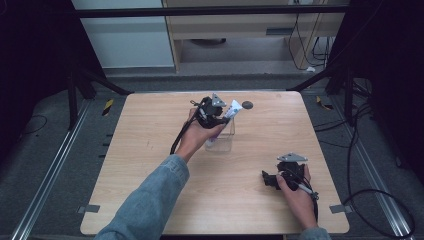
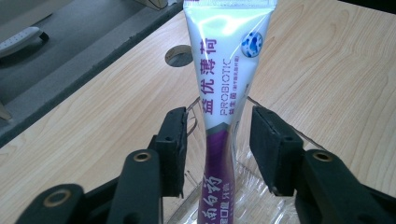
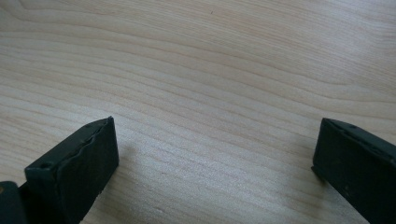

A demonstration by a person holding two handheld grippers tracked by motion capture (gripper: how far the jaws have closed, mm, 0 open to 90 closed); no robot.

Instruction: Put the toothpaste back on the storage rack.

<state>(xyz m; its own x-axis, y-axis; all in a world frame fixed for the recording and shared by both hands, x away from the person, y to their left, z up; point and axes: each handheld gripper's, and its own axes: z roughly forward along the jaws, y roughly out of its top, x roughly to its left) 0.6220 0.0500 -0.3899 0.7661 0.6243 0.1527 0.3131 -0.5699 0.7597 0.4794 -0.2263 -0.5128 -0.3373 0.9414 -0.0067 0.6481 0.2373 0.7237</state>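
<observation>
The tube stands in the clear plastic cup near the far middle of the counter, cap end down, flat crimped end up and leaning toward the cup's rim. The left tongs sit either side of it, pads spread with a gap on both sides, so nothing is pinched; the cup wall props the tube now, which to my eye is why it can be let go here. Nearer the person, the right tongs hover spread wide over bare wood at the near right, out of the way, likely just waiting.
</observation>
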